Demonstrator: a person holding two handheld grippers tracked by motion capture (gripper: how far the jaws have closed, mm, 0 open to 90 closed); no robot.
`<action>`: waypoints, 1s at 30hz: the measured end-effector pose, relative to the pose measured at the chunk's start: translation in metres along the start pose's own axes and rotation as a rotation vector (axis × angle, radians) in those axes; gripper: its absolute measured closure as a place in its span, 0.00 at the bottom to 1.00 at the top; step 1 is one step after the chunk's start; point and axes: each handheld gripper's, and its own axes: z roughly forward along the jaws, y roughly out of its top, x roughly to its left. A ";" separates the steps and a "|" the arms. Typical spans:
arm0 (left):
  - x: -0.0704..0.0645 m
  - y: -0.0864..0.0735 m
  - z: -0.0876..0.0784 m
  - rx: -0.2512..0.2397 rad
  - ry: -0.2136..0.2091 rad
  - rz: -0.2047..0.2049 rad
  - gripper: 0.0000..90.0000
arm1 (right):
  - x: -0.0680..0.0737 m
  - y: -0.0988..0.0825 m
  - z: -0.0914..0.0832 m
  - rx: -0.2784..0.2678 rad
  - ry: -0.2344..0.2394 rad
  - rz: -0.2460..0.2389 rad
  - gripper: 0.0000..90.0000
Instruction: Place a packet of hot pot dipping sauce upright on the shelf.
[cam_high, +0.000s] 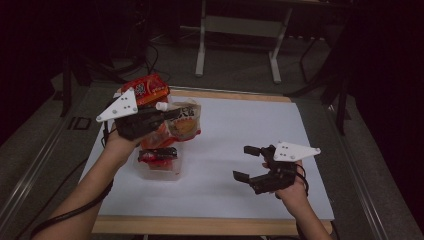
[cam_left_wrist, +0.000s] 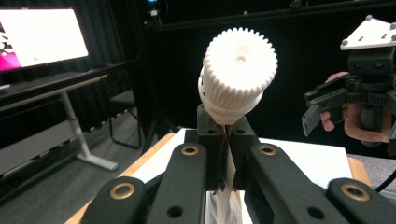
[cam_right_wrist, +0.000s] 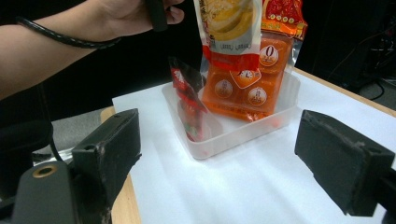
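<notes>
Your left hand-held gripper (cam_high: 167, 113) is raised over the tabletop (cam_high: 240, 130), clenched on a spouted pouch (cam_high: 184, 122) just below its white ribbed cap (cam_left_wrist: 239, 70); the pouch hangs above a clear plastic tub (cam_right_wrist: 243, 128). Your right hand-held gripper (cam_high: 245, 162) is low at the right, released, w/ nothing between its jaws. In the tub: an orange packet (cam_right_wrist: 245, 86) & a red packet (cam_right_wrist: 189, 100). A monitor (cam_left_wrist: 42, 35) glows behind.

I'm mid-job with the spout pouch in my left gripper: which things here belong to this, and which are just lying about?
Part of the job:
- spout pouch, clamped at its neck by the left gripper
- clear tub below it
- orange packet and small red packet in the tub
- right gripper, open, empty

Lying about:
- lit screen
- desk frame behind the table
</notes>
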 end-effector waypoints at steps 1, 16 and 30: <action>0.003 -0.002 -0.001 0.005 0.004 0.006 0.98 | -0.001 0.000 0.000 -0.002 -0.005 0.001 0.16; 0.029 -0.044 -0.020 0.075 0.026 -0.014 0.98 | -0.008 -0.007 0.001 -0.006 -0.032 -0.002 0.16; 0.033 -0.064 -0.028 0.110 -0.064 -0.022 0.98 | -0.012 -0.010 0.005 -0.020 -0.011 0.032 0.16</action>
